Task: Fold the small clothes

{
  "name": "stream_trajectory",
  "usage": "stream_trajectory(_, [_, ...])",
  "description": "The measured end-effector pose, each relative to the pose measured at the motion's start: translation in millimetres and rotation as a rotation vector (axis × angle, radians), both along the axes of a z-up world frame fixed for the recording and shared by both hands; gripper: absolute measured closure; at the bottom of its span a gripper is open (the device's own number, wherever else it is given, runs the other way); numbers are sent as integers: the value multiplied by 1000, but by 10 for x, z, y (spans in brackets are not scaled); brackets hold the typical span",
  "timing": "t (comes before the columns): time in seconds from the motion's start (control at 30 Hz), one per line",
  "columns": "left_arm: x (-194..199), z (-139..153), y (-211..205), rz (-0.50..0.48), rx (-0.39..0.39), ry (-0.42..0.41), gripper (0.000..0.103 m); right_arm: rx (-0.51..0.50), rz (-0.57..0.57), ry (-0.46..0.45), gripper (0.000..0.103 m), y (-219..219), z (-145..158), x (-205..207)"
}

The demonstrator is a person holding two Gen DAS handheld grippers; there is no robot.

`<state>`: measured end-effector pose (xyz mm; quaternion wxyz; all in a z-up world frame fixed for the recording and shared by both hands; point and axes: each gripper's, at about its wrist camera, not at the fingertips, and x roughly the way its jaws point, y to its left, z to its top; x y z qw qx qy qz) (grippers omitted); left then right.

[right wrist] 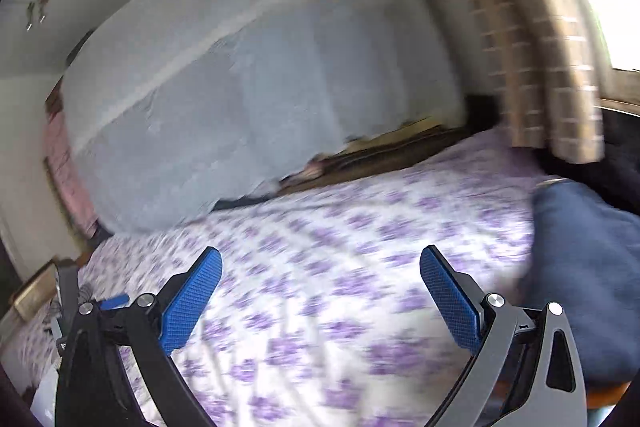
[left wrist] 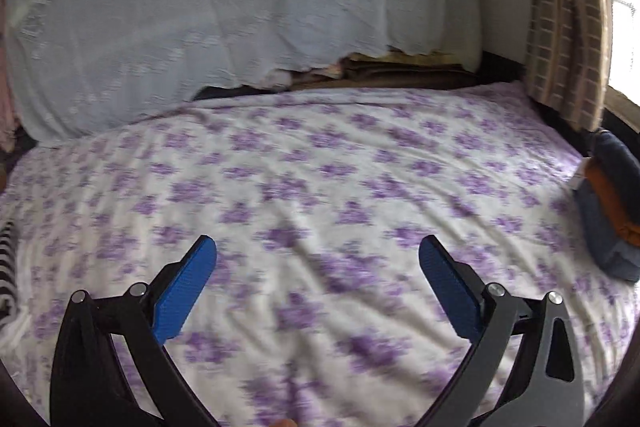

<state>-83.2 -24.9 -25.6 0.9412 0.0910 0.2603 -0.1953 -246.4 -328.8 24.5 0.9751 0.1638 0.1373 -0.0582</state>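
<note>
Left gripper (left wrist: 318, 247) jaws wide, holding nothing, over the purple-flowered bedsheet (left wrist: 320, 167), right gripper (right wrist: 320, 257) jaws wide too, nothing between them, folded navy and orange clothes stack (left wrist: 612, 203) at 3 o'clock, striped garment (left wrist: 7, 259) at 9 o'clock, both views blurred

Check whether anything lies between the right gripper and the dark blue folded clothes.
Nothing visible does. The right gripper, jaws open and empty, hangs over bare floral sheet, and the dark blue clothes lie just to its right with only sheet between. The frame is motion-blurred.

A purple-flowered bedsheet (left wrist: 320, 163) meets a pale blue cloth-draped mound (left wrist: 224, 7), with a checked curtain (left wrist: 564, 7) alongside.
</note>
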Motion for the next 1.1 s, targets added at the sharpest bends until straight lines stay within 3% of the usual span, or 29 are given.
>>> stream_trajectory(0.2, [101,69,411,118,48,-101,4,9,151,73,3,681,-128,768])
stream_trajectory(0.47, [752,-155,797,212,2,44,4,51,250,164,3,1211,-295,1772])
stream_trajectory(0.7, [1219,-394,997,294,11,109,4,41,292,230,3,1480,-559,2413])
stream_trajectory(0.97, [1449,-619,1094,326,-34,205,4,-7,269,301,3,1586,-859,2669])
stream_trajectory(1.1, [1349,-606,848,322,24,165,4,-86,264,260,3,1648,-839,2564])
